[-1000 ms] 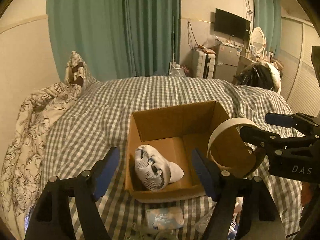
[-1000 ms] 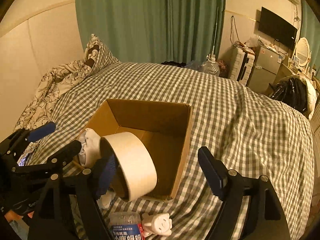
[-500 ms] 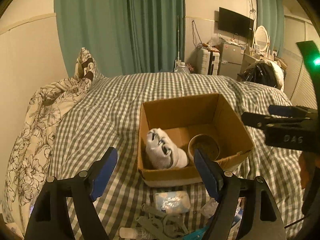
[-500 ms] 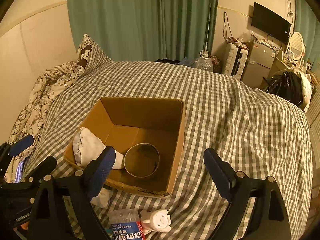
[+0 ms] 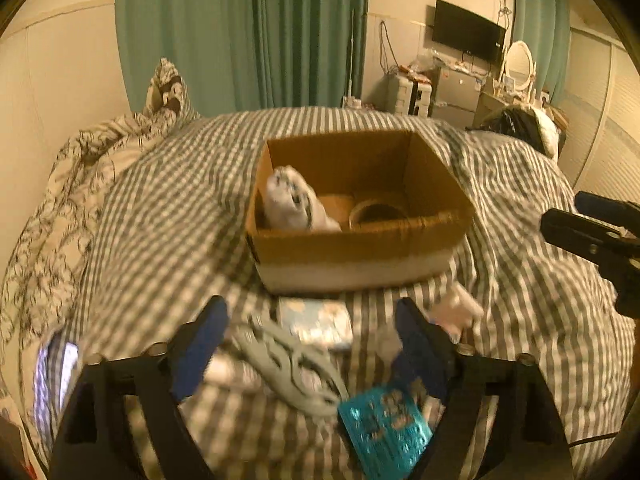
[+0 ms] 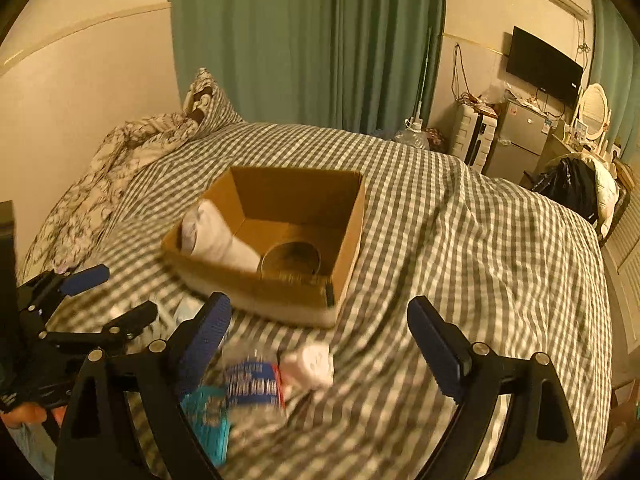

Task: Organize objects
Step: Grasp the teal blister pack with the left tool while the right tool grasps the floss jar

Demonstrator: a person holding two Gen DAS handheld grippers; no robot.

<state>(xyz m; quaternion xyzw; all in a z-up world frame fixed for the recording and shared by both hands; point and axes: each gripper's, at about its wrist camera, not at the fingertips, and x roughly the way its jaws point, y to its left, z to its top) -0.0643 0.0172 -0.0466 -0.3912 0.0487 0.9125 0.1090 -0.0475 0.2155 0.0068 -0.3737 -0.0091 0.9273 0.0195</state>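
Box: the cardboard box (image 6: 280, 280) on the bed (image 6: 460, 260) holds a sock (image 5: 290, 200) and tape roll (image 6: 290, 258).
Tools: left tool (image 5: 312, 344) and right tool (image 6: 320, 336) both gape, empty.
Next: we'd centre the right tool over the plug (image 6: 310, 364) (blurred) before closing.

left wrist cam: low over the bed (image 5: 160, 216), looking straight at the cardboard box (image 5: 352, 248), pretty close
right wrist cam: higher, right of the box (image 6: 280, 288)
shared: box, bed, curtains (image 6: 312, 40)
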